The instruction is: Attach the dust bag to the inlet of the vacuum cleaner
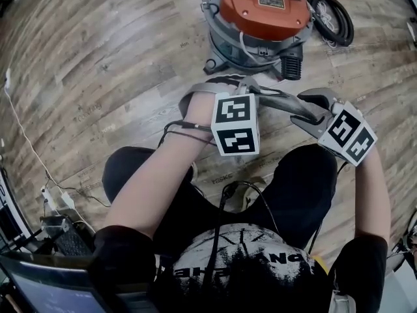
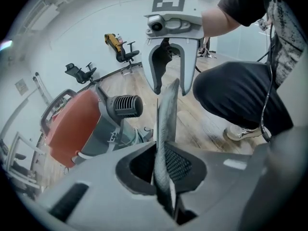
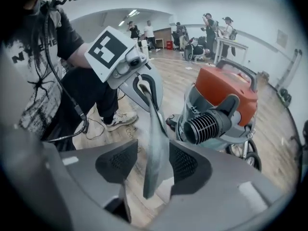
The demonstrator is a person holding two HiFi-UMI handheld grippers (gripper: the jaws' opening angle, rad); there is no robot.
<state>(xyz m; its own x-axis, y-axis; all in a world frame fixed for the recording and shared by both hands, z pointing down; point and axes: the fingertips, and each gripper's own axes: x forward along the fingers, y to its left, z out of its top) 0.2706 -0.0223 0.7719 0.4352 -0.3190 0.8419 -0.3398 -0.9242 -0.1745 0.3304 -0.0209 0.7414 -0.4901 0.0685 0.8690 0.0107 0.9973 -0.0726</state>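
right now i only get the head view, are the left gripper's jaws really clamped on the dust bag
Observer: Yes. In the left gripper view the left gripper has its jaws shut on the grey dust bag, seen edge-on.
Operator: and the right one
Observer: The right gripper has its jaws apart; the bag passes between them with a gap on one side, not clamped.
Operator: is it attached to anything yet
Observer: No. The black round port on the vacuum cleaner shows a bare slatted mouth, and the bag is apart from it.
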